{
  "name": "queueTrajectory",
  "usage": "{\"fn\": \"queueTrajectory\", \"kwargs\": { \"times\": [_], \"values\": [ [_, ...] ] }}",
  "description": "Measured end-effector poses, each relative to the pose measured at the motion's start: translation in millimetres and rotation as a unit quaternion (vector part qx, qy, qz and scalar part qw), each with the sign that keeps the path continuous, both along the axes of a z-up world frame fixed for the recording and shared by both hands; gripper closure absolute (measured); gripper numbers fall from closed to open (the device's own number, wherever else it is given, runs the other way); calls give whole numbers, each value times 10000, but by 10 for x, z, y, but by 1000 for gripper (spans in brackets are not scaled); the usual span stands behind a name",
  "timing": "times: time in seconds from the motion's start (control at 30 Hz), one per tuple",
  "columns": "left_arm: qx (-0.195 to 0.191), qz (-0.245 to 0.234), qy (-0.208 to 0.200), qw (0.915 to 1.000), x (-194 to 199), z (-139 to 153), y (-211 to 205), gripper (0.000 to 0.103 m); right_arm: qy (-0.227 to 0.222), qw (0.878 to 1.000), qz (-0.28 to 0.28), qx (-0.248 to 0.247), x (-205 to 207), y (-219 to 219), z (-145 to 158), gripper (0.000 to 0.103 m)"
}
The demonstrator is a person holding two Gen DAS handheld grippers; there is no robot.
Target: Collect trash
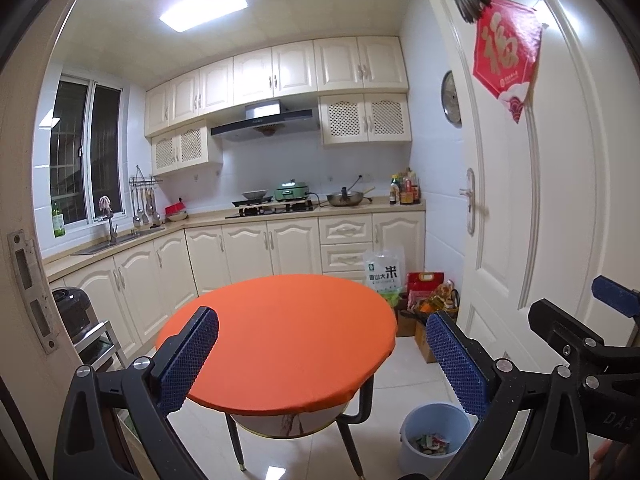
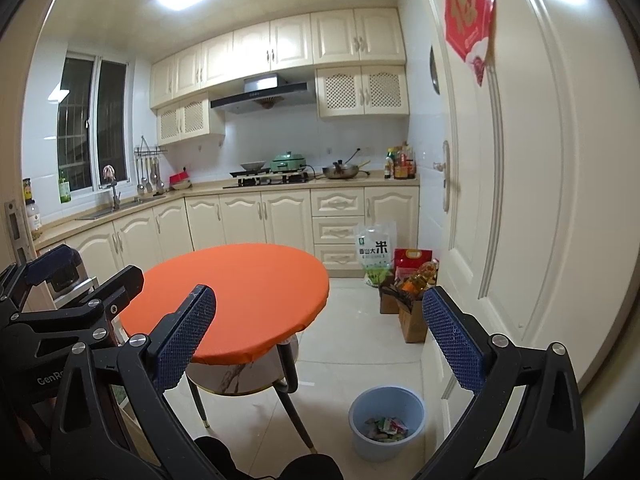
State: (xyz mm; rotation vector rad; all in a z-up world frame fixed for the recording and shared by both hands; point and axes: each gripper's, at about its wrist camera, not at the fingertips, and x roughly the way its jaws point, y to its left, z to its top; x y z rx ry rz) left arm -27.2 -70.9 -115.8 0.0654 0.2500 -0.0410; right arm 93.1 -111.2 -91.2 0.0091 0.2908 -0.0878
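Observation:
A pale blue bin [image 1: 434,430] [image 2: 386,422] stands on the tiled floor to the right of a round orange-topped table [image 1: 280,332] [image 2: 236,296]. Several crumpled wrappers [image 1: 430,444] [image 2: 386,429] lie at the bin's bottom. My left gripper [image 1: 320,360] is open, held above the table's near edge with nothing between its blue pads [image 1: 188,360]. My right gripper [image 2: 320,336] is open too and holds nothing. Each gripper shows in the other's view, the right gripper [image 1: 592,328] at the right edge and the left gripper [image 2: 60,300] at the left.
Cream kitchen cabinets [image 1: 248,248] with a hob and pans line the back wall. A rice bag [image 2: 374,252] and open cardboard boxes [image 2: 412,312] of groceries stand by the white door [image 2: 520,200]. A rice cooker [image 1: 70,312] on a rack stands at the left.

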Motion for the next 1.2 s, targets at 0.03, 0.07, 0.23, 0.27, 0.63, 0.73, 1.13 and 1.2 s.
{"fn": "queueTrajectory", "kwargs": {
  "times": [0.03,0.07,0.23,0.27,0.63,0.73,1.13,1.2],
  "values": [
    [0,10,-8,10000,4,5,7,1,-2,10000,3,2,2,0,0,0],
    [1,7,-9,10000,11,13,28,1,-2,10000,6,5,3,2,2,0],
    [-4,-6,-30,10000,25,28,119,1,-9,10000,20,12,2,-6,-3,0],
    [-1,-14,-31,10000,24,22,143,1,-4,10000,24,14,3,-7,-6,0],
    [67,-16,-51,10000,31,11,191,1,24,10000,14,43,1,-18,-29,0],
    [51,-66,-29,10000,51,19,283,1,30,10000,11,62,4,-35,-25,0],
    [65,-69,-71,9999,75,32,385,1,20,10000,8,56,12,-48,-18,0],
    [65,-76,-75,9999,57,13,404,1,13,10000,11,53,11,-50,-16,0]
  ]
}}
